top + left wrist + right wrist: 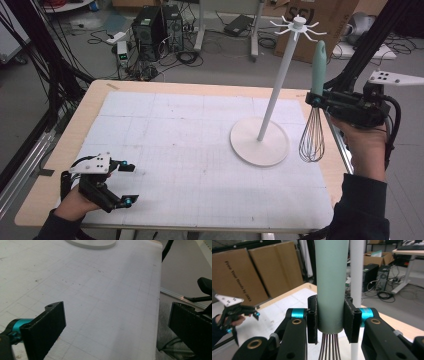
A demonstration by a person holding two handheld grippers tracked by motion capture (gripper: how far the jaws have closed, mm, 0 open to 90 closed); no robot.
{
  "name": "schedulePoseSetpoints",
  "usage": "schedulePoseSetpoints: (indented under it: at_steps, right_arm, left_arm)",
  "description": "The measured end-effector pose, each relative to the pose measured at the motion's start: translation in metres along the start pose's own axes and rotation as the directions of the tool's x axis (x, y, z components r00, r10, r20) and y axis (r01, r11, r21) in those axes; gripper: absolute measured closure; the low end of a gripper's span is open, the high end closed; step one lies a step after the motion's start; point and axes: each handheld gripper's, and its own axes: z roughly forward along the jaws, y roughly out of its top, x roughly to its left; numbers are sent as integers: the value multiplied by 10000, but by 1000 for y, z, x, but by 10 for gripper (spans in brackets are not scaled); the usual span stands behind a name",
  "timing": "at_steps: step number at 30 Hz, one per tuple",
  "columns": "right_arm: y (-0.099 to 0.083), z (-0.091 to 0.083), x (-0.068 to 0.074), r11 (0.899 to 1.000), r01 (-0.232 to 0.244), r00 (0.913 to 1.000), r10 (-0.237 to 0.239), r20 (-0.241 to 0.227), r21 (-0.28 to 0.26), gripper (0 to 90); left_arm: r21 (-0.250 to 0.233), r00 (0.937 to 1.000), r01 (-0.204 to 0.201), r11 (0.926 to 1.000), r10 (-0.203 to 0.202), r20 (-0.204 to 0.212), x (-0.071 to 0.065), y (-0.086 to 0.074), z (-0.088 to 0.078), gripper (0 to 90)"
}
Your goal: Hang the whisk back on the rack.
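My left hand-held gripper rests low at the near left of the worktop, jaws wide and empty. My right hand-held gripper clamps the whisk by its green handle — upright, wires down, in the air just beside the white hook stand.

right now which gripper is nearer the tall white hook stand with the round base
Right. The right gripper, shut on the whisk's pale green handle, is raised just right of the white stand. The left gripper, open, sits at the table's near-left corner, far from it.
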Motion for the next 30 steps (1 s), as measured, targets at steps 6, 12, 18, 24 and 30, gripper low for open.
schedulePoseSetpoints:
  at_steps: [6,12,18,24,30]
  right_arm:
    - [8,2,-3,10000,-34,9998,35,209,-40,693]
    - [10,8,-4,9999,-50,9995,46,327,114,693]
    - [10,14,-8,9996,-69,9997,62,244,289,693]
    - [10,20,-11,9993,-69,9996,60,261,363,693]
    - [9,27,-15,9993,-131,9992,117,383,353,692]
  left_arm:
    - [-21,10000,-26,10000,26,19,0,0,-1,19]
    - [-69,10000,2,10000,-2,51,0,0,-1,19]
    - [-42,9999,-50,10000,51,101,0,0,-1,19]
    - [-62,10000,-10,10000,11,96,0,0,-1,19]
    - [-62,9999,-39,10000,40,132,-1,0,-2,19]
